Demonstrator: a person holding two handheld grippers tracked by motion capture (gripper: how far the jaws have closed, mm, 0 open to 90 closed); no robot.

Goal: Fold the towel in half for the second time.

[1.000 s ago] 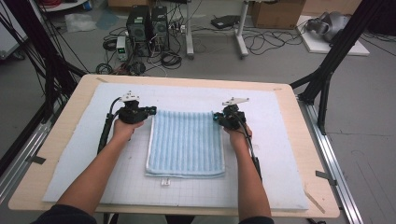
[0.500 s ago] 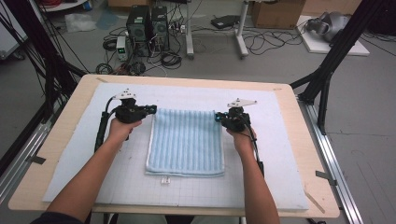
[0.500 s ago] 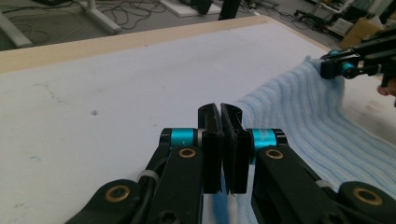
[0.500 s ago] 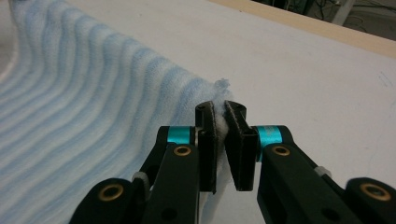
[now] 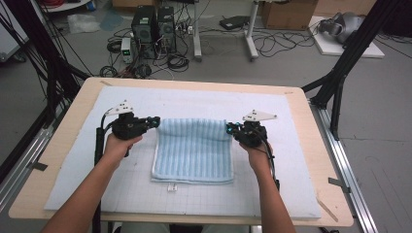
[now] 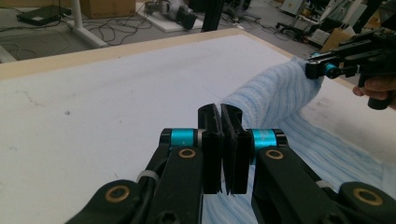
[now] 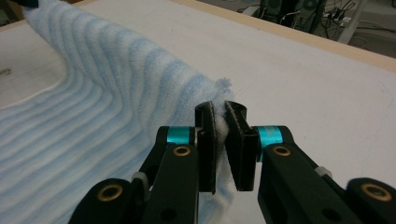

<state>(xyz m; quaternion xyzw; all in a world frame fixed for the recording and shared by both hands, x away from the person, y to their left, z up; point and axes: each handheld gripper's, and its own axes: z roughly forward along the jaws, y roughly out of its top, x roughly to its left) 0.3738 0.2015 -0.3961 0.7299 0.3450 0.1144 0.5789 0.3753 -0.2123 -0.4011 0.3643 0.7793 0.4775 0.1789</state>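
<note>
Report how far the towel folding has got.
Done: each far corner of the blue striped towel is pinched, one by the left hand-held gripper, one by the right hand-held gripper. In hand: that far edge is lifted off the white mat. Left, probably: carrying it over the near edge, which lies flat, then letting go.

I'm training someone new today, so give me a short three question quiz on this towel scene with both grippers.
1. True or false: both grippers are shut on the towel.
2. Which part of the towel is lifted off the mat: A the far edge, B the near edge, C the middle?
3. What does the left gripper hold?

Key:
1. True; the right gripper pinches a corner too.
2. A.
3. The towel's far left corner.
</note>
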